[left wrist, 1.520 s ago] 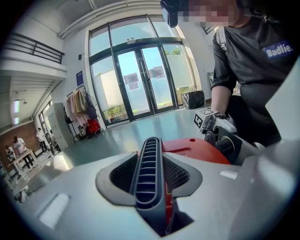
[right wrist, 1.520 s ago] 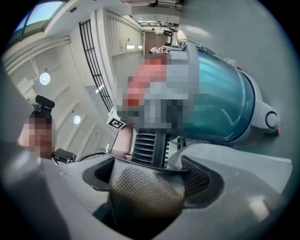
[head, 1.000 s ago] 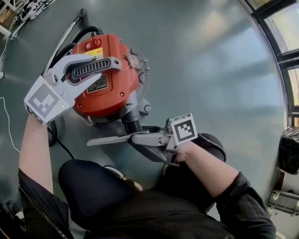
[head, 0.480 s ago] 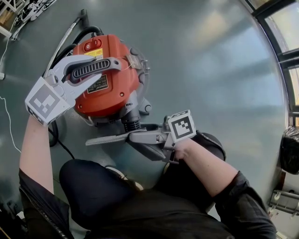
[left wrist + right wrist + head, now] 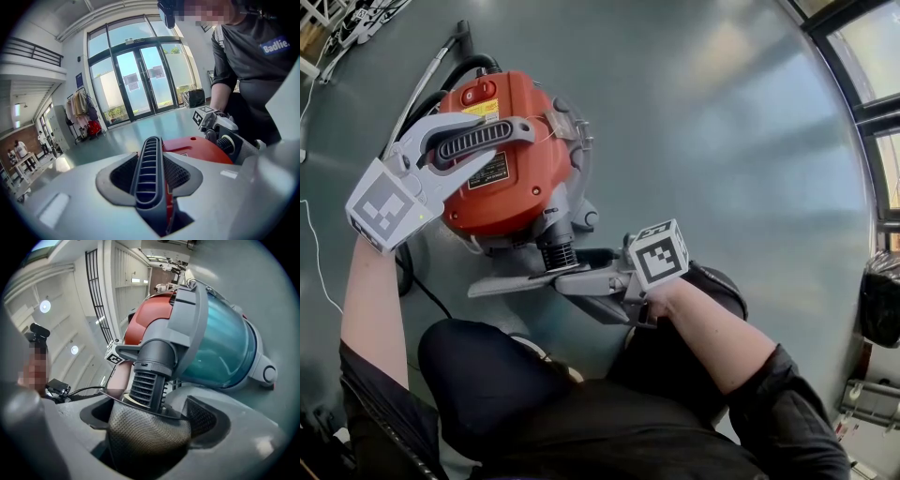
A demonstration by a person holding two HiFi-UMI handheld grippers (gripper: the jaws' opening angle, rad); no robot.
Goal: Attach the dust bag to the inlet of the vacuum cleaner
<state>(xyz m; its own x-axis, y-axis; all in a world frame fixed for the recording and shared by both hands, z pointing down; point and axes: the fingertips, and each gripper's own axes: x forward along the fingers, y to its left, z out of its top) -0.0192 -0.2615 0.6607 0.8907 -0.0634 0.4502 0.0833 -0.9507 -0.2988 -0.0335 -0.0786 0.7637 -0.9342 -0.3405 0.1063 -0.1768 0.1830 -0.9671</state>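
A red vacuum cleaner [image 5: 511,173] lies on the grey floor. My left gripper [image 5: 514,141] is shut on its black ribbed carry handle [image 5: 149,173], which fills the gap between the pads. The ribbed black inlet [image 5: 147,380] sticks out from under the teal dust bin [image 5: 220,348]. A grey mesh dust bag [image 5: 150,434] has its mouth round the inlet's end. It sits between the jaws of my right gripper [image 5: 149,420], which have just been opening. The bag rests loosely between the pads, not squeezed. In the head view my right gripper [image 5: 546,274] points left, just below the inlet [image 5: 555,251].
The vacuum's hose and wand [image 5: 441,56] run off to the upper left, and its cable [image 5: 417,281] loops by the person's knee [image 5: 478,366]. A black bag [image 5: 881,300] sits at the right edge. Glass doors [image 5: 140,79] and a clothes rack [image 5: 82,110] stand far off.
The right gripper has rolled a little at the inlet, and its marker cube now shows another face. The left gripper keeps its hold on the handle.
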